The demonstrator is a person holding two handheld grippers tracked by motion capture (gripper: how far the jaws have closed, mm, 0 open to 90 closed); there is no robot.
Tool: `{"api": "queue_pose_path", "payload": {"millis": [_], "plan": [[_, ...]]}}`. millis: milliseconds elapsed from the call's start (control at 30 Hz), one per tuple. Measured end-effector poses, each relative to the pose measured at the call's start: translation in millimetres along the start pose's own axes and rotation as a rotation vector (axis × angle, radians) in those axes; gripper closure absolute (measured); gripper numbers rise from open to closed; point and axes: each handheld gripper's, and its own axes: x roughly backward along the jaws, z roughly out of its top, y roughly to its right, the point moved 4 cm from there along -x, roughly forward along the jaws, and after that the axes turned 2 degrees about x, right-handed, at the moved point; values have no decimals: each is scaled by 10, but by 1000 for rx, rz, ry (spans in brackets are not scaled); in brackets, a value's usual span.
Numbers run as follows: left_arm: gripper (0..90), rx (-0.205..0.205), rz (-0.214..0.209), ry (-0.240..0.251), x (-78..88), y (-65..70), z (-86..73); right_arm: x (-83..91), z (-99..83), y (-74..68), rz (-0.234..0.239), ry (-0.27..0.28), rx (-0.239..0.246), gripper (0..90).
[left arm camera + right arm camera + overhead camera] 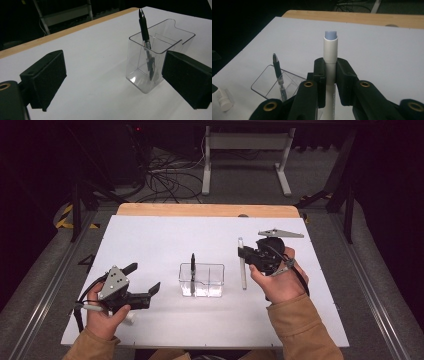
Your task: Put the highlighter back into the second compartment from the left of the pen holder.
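At about 8 o'clock on the white table [165,330], the left gripper [146,279] rests in the person's left hand [102,312], its fingers [46,76] spread wide with nothing between them. In the left gripper view they frame the bare table top and, toward 2 o'clock, the clear holder [155,62]. A small white piece [129,318] lies just beside that hand, partly hidden under it; in the right gripper view it shows cut off at the lower left edge, and what it is cannot be made out.

Near the table's middle stands the clear holder [202,280], a see-through box with an inner divider, its walls hard to trace against the white surface. A black pen [192,265] leans in its left compartment, its tip upward above the rim; print on its barrel is too small to read.

At about 3 o'clock from the holder, the right gripper [243,254] is held in the person's right hand [280,280]. Its fingers [320,75] are clamped narrow on a white marker [330,50]: a slim white tube with a pale blue-grey end cap. In the high view the white marker [242,265] looks a long pale stick just right of the holder, apart from it. Whether its lower end touches the table cannot be told. Lettering on the lower barrel is blurred and cut off by the frame.
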Motion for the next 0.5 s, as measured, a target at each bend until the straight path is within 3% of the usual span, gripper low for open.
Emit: {"api": "queue_pose_path", "payload": {"millis": [233, 500], "plan": [[65, 3, 1, 4, 2, -4, 3, 47, 47, -34, -5, 82, 85, 795], [65, 4, -1, 5, 3, -3, 4, 90, 84, -88, 36, 133, 131, 795]]}}
